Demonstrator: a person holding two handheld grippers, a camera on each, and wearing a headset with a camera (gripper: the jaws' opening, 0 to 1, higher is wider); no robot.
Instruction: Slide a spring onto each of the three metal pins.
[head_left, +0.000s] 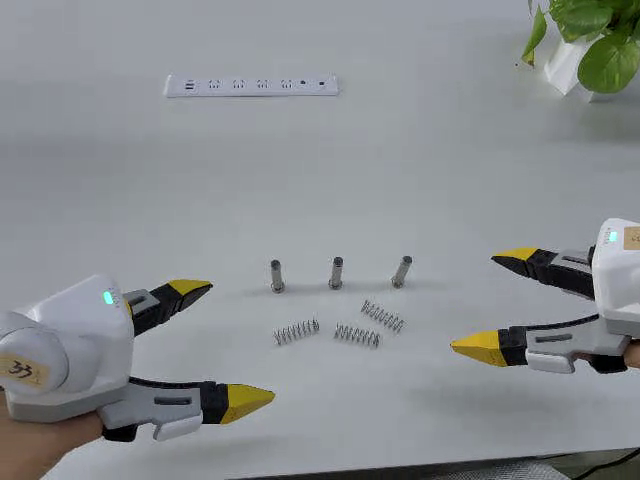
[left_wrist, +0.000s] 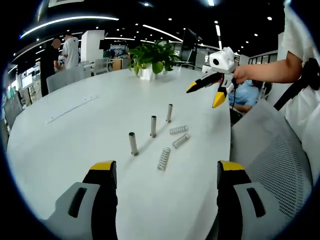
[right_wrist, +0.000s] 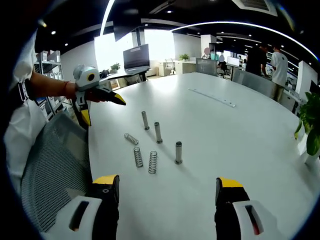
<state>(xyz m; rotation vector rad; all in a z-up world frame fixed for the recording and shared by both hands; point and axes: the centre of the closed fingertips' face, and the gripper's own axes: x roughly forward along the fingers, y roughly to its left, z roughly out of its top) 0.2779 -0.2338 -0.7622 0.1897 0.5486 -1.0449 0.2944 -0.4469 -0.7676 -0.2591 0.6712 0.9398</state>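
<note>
Three short metal pins stand upright in a row on the white table: left pin (head_left: 277, 276), middle pin (head_left: 336, 272), right pin (head_left: 401, 271). Three loose springs lie just in front of them: (head_left: 296, 331), (head_left: 357, 336), (head_left: 382, 316). All pins are bare. My left gripper (head_left: 230, 343) is open at the lower left, apart from the parts. At the right, my right gripper (head_left: 478, 303) is open and holds nothing. The left gripper view has the pins (left_wrist: 153, 126) and springs (left_wrist: 163, 158) ahead of its open jaws. In the right gripper view the pins (right_wrist: 157, 132) and springs (right_wrist: 137, 156) lie ahead.
A white power strip (head_left: 251, 85) lies at the far side of the table. A potted plant (head_left: 585, 40) stands at the back right corner. A grey mesh chair (left_wrist: 280, 165) sits beside the table edge, and people stand in the office behind.
</note>
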